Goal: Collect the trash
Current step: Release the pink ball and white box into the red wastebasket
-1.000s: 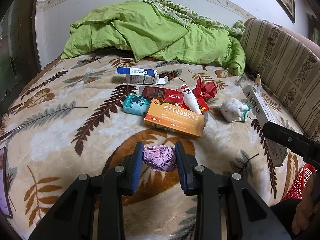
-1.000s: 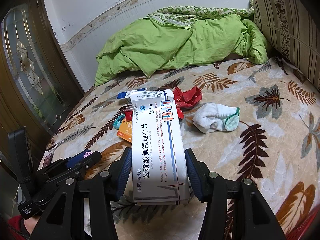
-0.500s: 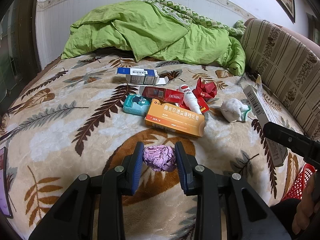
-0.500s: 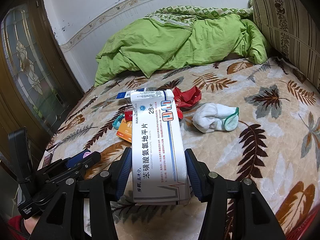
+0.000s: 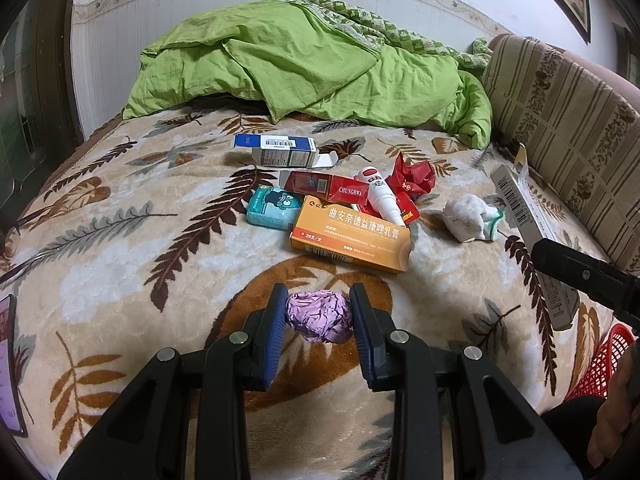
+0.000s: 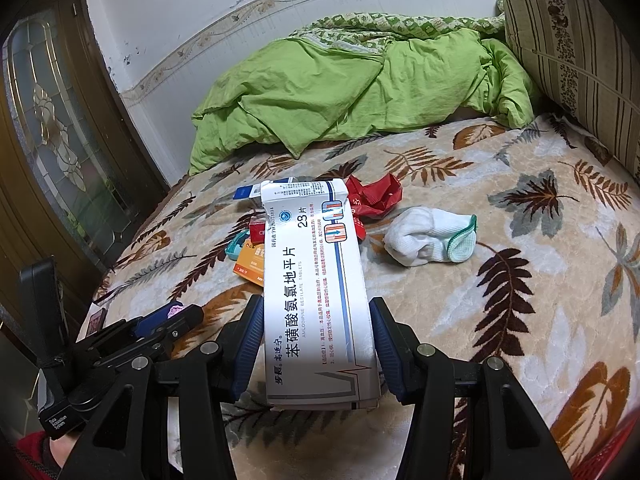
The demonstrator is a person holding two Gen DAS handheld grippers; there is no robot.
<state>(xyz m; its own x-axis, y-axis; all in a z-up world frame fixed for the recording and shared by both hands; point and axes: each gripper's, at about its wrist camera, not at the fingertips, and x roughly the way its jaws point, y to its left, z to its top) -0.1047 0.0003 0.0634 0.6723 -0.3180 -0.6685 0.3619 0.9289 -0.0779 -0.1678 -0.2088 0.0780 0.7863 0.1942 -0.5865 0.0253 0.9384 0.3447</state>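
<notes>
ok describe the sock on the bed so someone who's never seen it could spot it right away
Start at the leaf-patterned beige blanket covering the bed, and find the heap of boxes and wrappers in its middle. Toward the striped cushion side of that heap lies the balled-up white sock with a green cuff, the only soft cloth item among cardboard and foil.

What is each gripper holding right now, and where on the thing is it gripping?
The left gripper pinches the crumpled purple foil ball across its sides. The right gripper clamps the white medicine box by its long side edges, near the end closest to the camera.
</notes>
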